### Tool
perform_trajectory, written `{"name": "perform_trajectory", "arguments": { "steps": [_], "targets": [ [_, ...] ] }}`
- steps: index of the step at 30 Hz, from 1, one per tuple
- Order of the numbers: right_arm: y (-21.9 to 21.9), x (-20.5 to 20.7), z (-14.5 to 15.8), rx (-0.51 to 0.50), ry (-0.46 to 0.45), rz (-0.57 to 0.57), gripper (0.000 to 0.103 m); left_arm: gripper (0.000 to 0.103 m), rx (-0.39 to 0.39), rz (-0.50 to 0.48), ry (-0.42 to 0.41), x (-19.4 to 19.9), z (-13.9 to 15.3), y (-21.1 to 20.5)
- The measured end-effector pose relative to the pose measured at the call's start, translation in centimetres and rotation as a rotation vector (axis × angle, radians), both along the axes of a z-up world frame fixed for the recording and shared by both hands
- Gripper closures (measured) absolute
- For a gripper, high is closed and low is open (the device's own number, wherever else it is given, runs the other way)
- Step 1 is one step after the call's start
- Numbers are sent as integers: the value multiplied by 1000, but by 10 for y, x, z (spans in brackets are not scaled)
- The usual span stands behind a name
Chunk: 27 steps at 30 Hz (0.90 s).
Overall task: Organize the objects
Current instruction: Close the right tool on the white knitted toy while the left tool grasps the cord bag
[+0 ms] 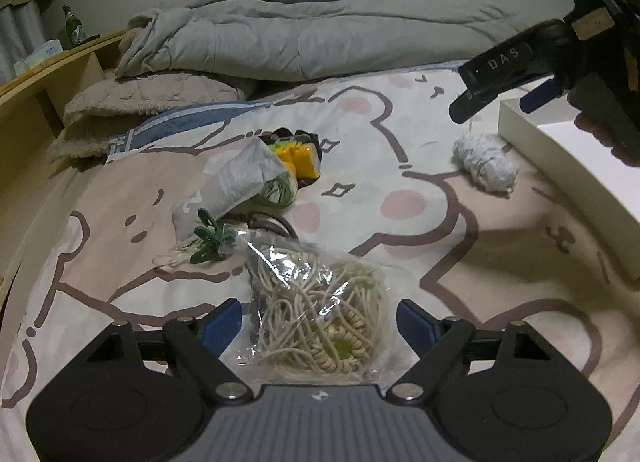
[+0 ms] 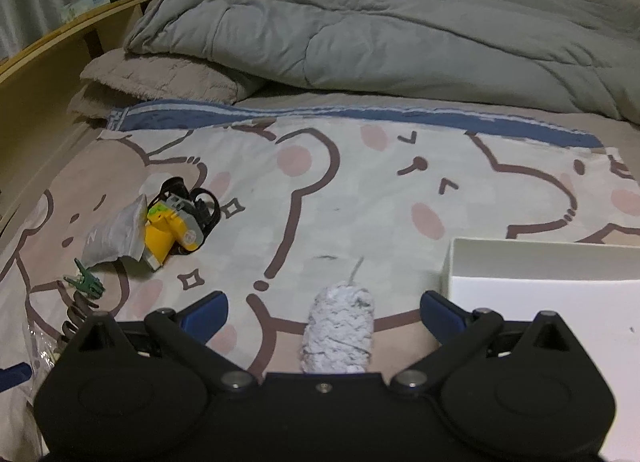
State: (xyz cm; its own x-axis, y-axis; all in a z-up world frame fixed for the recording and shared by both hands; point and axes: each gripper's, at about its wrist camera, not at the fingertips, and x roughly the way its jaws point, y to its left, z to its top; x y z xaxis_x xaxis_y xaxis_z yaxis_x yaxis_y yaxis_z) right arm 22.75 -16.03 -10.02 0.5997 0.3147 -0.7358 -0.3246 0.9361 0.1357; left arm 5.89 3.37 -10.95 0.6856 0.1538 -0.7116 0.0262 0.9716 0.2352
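Left gripper (image 1: 320,316), blue-tipped jaws spread wide, is hovering over a clear plastic bag of tangled beige cord (image 1: 320,310), which is lying between the two fingers on the cartoon-bear printed bedsheet (image 1: 400,166); whether either pad is touching the bag cannot be told. Just beyond the bag, a dark green plastic clip (image 1: 208,240), a crumpled grey foil pouch (image 1: 232,182) and a yellow-and-black toy block assembly (image 1: 300,158) are lying in a loose cluster. Right gripper (image 2: 324,312), jaws likewise wide apart, is hanging above a white fluffy rolled cloth (image 2: 340,334) that is resting between its fingers, gripped by neither. A shallow white rectangular box (image 2: 540,262) is sitting just right of the right gripper, and a rumpled grey quilt (image 2: 380,30) is lying well ahead
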Motion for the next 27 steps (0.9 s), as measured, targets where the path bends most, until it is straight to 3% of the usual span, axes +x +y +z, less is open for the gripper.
{"name": "perform_trajectory", "arguments": {
  "steps": [6,8,20,23,27],
  "targets": [
    [7,6,-12,2,46,12,1,18,12,-9,26,5,-9,3],
    [9,9,-18,0,72,12,11,18,13,-16,28,5,-10,2],
    [23,13,-52,-156,169,20,33,17,68,-63,39,10,-18,-5],
    [28,10,-56,-216,144,21,36,16,50,-48,53,15,-19,-1],
    [25,12,-54,-202,143,1,42,19,-6,-20,76,20,-21,7]
  ]
}}
